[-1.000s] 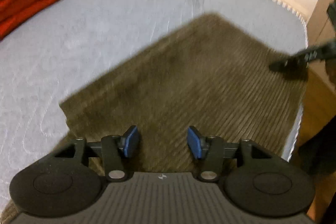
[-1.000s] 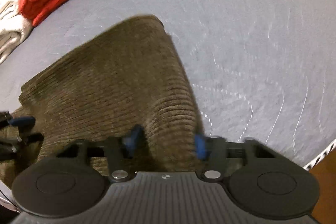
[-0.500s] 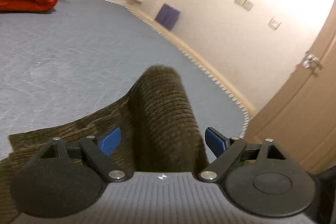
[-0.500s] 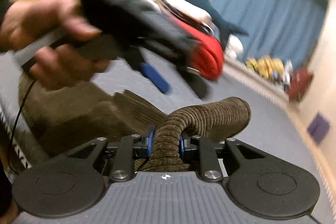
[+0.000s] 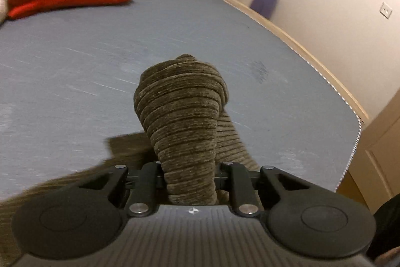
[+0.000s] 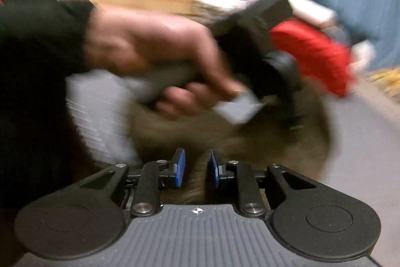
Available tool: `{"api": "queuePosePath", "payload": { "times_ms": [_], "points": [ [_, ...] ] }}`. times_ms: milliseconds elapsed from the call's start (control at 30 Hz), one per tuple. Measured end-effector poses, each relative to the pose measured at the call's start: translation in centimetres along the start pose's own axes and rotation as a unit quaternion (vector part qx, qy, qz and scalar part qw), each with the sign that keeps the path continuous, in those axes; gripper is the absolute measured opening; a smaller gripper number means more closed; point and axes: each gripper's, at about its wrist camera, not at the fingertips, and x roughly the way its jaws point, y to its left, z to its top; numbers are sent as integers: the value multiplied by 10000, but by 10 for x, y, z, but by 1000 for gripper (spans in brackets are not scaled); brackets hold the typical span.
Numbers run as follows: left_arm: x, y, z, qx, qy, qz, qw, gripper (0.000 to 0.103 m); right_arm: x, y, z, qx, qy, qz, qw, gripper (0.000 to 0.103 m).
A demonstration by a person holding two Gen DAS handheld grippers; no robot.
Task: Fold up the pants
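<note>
Both grippers pinch the brown corduroy pants [image 5: 182, 116] above the grey bed [image 5: 75, 61]; no writing is legible. Left gripper [image 5: 189, 170] has just closed, fingers narrow on a bunched fold. Right gripper [image 6: 195, 168] fingers [image 6: 180, 167] stand narrow on blurred fabric.

Warm dim indoor light; fisheye bends edges — right wrist view heavily motion-blurred, left wrist view mostly sharp.

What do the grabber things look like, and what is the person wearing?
Each hand-held gripper has a grey ribbed body with a small crosshair mark, two round black discs, black linkage arms with silver screws, and blue ribbed pads. The left hand-held gripper looks the same, though its pads are hidden. The person wears a dark sleeve.
</note>
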Motion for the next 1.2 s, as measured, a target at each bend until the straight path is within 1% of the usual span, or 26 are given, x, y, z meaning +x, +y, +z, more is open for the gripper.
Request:
{"api": "queuePosePath", "payload": {
  "times_ms": [67,100,167,200,233,267,300,333,367,400,433,467,500,600,633,733,800,867,900,933,967,1033,1067,1100,1133,1200],
  "points": [
    [-23,29,-2,-231,-161,36,9996,21,-9,7,11,107,-284,915,9953,23],
    [-32,43,-1,-320,-204,74,9993,21,-15,10,17,94,-549,1113,9922,24],
    [-56,80,-8,-582,-209,282,9977,23,-20,3,25,209,-923,1211,9881,26],
    [-63,94,-11,-716,-204,382,9965,27,-20,-5,29,363,-1035,1177,9870,28],
    [-74,113,-15,-906,-181,528,9943,37,-18,-17,31,572,-1133,1065,9862,34],
    [-82,132,-21,-1121,-135,701,9911,42,-12,-30,34,808,-1195,895,9855,39],
    [-87,148,-25,-1326,-93,851,9875,52,-6,-44,35,1061,-1181,670,9850,50],
    [-93,166,-31,-1641,-40,1027,9811,61,1,-53,35,1309,-1115,462,9840,58],
    [-97,181,-37,-1923,-1,1173,9743,66,9,-70,33,1689,-1001,251,9802,61],
    [-103,192,-40,-2118,-14,1402,9672,85,16,-80,30,1971,-901,144,9761,66],
    [-107,197,-43,-2196,-26,1715,9604,97,25,-94,26,2310,-752,16,9700,68],
    [-108,203,-43,-2228,39,1944,9553,100,36,-108,21,2686,-560,-134,9615,70],
    [-106,208,-44,-2289,159,1908,9544,101,50,-116,16,3008,-371,-225,9527,72],
    [-95,218,-48,-2580,488,1242,9569,102,89,-140,-2,3761,98,-227,9262,77],
    [-89,218,-50,-2591,646,1160,9567,102,102,-142,-1,3926,263,-185,9191,81],
    [-72,225,-64,-2639,1014,1077,9532,103,146,-161,-10,4535,606,337,8886,88],
    [-66,232,-76,-2937,1029,829,9467,103,171,-171,-19,4892,775,684,8660,90],
    [-60,231,-79,-3070,998,607,9445,103,190,-172,-24,5040,956,947,8531,90],
    [-62,230,-84,-3033,966,554,9464,101,190,-165,-25,5029,1012,1025,8523,89],
    [-63,228,-84,-2944,924,507,9499,96,191,-164,-24,4984,1012,1044,8547,79],
    [-62,227,-79,-2867,892,481,9526,95,194,-163,-23,4908,964,1043,8596,72],
    [-62,216,-77,-2707,823,599,9573,84,187,-158,-14,4777,953,972,8679,52],
    [-63,211,-76,-2626,789,666,9594,81,184,-158,-9,4745,920,981,8699,47],
    [-65,205,-72,-2546,720,696,9618,73,179,-157,-4,4730,862,982,8713,40],
    [-65,202,-70,-2524,646,651,9633,63,173,-160,0,4718,798,970,8727,38],
    [-61,192,-61,-2491,460,451,9663,56,161,-164,10,4685,676,819,8770,37]
  ]
}}
